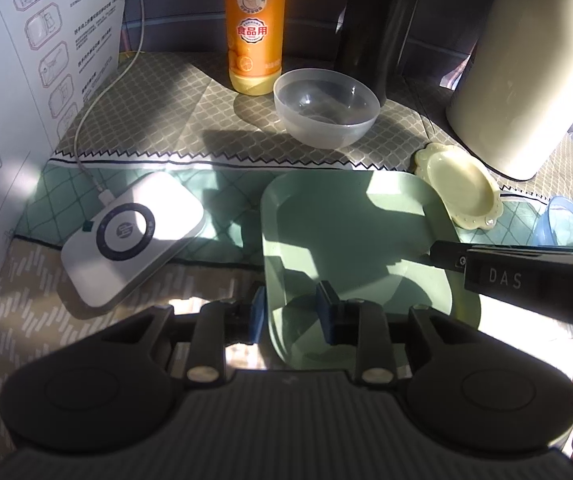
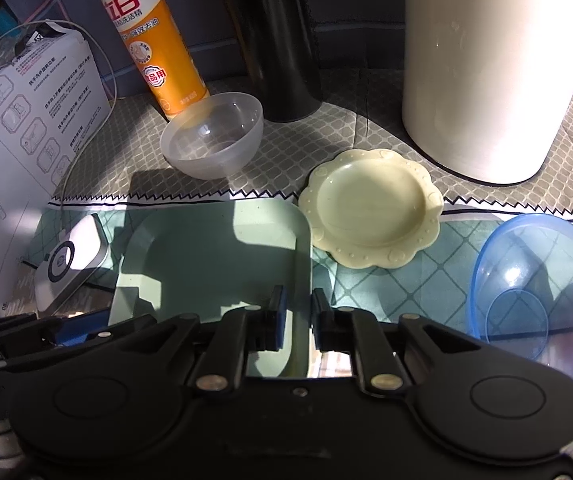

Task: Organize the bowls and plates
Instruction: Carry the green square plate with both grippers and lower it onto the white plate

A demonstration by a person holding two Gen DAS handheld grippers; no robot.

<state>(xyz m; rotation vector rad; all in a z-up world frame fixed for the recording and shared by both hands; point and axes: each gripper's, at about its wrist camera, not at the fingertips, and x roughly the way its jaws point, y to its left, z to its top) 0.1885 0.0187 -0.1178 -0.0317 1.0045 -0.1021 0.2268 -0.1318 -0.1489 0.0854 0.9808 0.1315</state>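
Two grippers pinch opposite edges of a green tray (image 1: 350, 232) on a patterned cloth (image 2: 366, 292): left gripper (image 1: 291, 314) straddles its left rim, right gripper (image 2: 297, 320) its right rim. "DAS" marks the right gripper. Behind stand a clear bowl (image 1: 326, 108), a yellow plate (image 2: 370, 208), a blue bowl (image 2: 534, 296) and an orange bottle (image 1: 254, 28) labelled "食品用".

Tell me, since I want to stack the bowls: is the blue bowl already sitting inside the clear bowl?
No, the blue bowl sits by itself at the right, apart from the clear bowl near the orange bottle.
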